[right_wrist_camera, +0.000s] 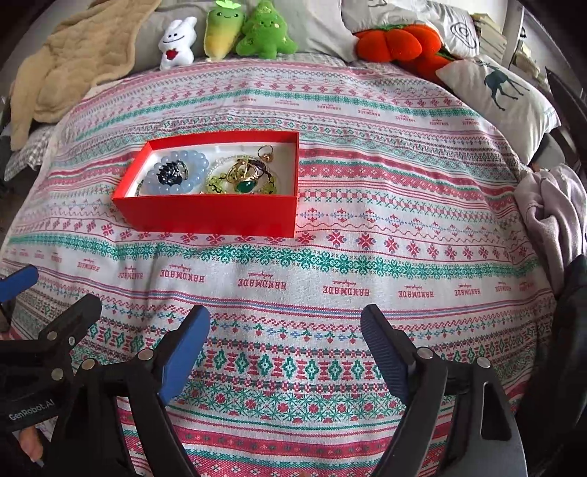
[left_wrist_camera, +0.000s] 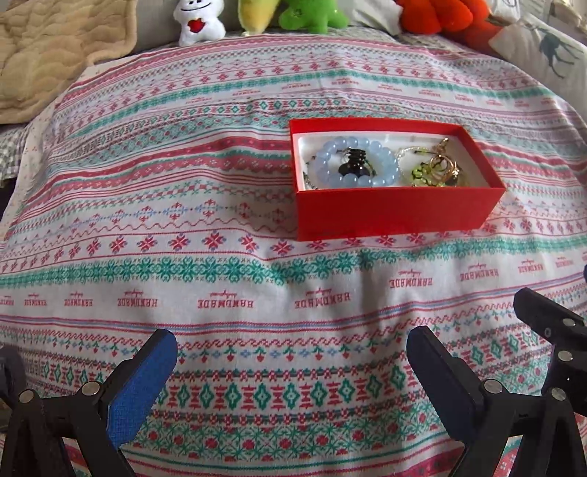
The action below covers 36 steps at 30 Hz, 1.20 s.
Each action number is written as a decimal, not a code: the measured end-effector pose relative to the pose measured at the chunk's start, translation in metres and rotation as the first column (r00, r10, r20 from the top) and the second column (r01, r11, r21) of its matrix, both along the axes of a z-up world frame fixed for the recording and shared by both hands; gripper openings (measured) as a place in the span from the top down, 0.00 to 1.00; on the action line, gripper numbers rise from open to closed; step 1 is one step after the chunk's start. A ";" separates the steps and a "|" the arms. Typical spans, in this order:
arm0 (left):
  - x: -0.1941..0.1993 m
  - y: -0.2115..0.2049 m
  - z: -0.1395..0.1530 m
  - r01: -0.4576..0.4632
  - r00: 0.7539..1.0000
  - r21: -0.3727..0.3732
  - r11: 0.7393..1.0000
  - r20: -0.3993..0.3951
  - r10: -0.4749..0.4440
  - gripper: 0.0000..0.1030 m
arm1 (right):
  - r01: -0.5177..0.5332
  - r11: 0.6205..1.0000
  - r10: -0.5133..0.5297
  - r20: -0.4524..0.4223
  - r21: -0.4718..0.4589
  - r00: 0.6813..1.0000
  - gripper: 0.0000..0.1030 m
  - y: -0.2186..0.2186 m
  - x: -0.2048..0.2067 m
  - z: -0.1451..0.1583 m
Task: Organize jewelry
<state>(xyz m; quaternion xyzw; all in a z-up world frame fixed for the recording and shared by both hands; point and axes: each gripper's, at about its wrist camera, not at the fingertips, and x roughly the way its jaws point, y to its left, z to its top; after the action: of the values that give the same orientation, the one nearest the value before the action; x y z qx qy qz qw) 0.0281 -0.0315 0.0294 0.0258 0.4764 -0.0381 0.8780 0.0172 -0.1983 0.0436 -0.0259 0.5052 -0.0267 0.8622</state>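
Note:
A red box (left_wrist_camera: 396,211) (right_wrist_camera: 209,214) with a white lining rests on the patterned cloth. Inside lie a pale blue bead bracelet (left_wrist_camera: 385,176) (right_wrist_camera: 200,163) around a dark piece (left_wrist_camera: 354,163) (right_wrist_camera: 169,174), and beside it a tangle of gold and green jewelry (left_wrist_camera: 436,168) (right_wrist_camera: 245,178). My left gripper (left_wrist_camera: 291,352) stands open over bare cloth, well in front of the box, with nothing between its blue pads. My right gripper (right_wrist_camera: 284,332) is open too, empty, nearer than the box and to its right. The right gripper's edge (left_wrist_camera: 550,330) shows in the left wrist view.
The striped cloth (right_wrist_camera: 367,235) covers a bed. Plush toys (right_wrist_camera: 220,33) and an orange plush (right_wrist_camera: 400,42) line the far edge. A beige blanket (right_wrist_camera: 73,62) lies far left, a deer pillow (right_wrist_camera: 502,99) far right, crumpled fabric (right_wrist_camera: 550,216) at the right edge.

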 end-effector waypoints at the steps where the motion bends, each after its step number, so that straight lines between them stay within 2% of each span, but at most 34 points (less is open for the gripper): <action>1: -0.002 0.001 -0.001 -0.008 1.000 0.000 1.000 0.000 0.008 0.00 | 0.001 1.000 -0.001 0.001 -0.002 1.000 0.10 0.000 -0.001 0.000; 13: -0.010 -0.007 -0.009 0.007 1.000 0.019 1.000 -0.009 -0.007 0.00 | 0.027 0.999 -0.027 -0.042 0.019 0.999 0.10 0.002 -0.003 -0.014; 36: -0.007 -0.009 -0.011 0.002 1.000 0.020 1.000 -0.019 -0.001 0.00 | 0.054 0.998 -0.053 -0.042 0.022 0.998 0.10 -0.002 -0.001 -0.015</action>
<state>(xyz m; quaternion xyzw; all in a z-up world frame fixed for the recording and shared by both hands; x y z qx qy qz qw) 0.0207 -0.0404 0.0183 0.0345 0.4848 -0.0344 0.8732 0.0159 -0.2007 0.0281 -0.0031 0.5237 -0.0436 0.8508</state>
